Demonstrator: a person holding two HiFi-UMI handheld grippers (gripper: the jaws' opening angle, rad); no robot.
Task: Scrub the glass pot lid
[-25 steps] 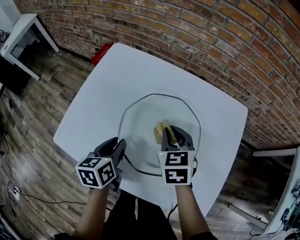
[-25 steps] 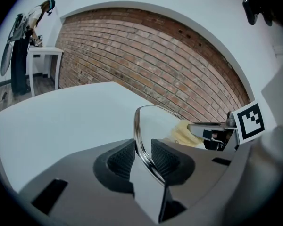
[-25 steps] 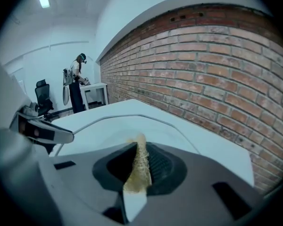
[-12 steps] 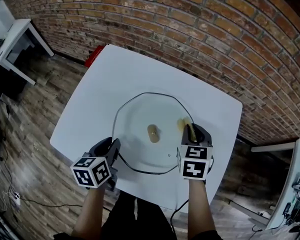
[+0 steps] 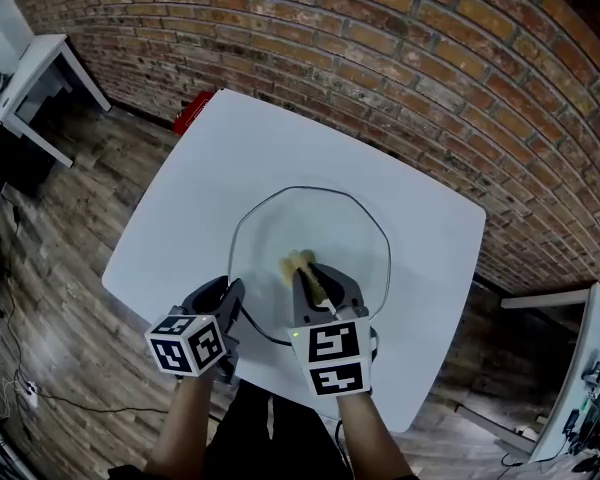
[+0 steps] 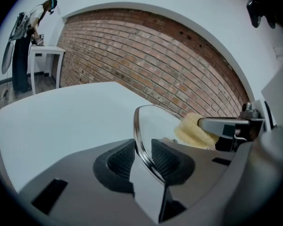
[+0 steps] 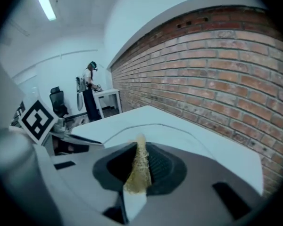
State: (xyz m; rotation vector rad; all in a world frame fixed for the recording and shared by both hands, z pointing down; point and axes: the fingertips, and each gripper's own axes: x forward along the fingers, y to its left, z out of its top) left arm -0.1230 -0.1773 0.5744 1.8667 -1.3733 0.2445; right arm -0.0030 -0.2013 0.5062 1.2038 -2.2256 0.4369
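Glass pot lid (image 5: pixel 320 218) is clamped by its near rim in the left gripper (image 5: pixel 234 298). Yellow sponge (image 5: pixel 298 261) is pinched in the right gripper (image 5: pixel 306 276), over the lid's middle. Firm overlapping strokes are probably best, with the rim held steady.

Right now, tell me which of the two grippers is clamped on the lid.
The left gripper: its jaws pinch the rim of the glass pot lid. The right gripper grips a yellow sponge instead.

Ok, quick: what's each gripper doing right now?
Left gripper: closed on the rim of the glass lid.
Right gripper: closed on the yellow sponge.
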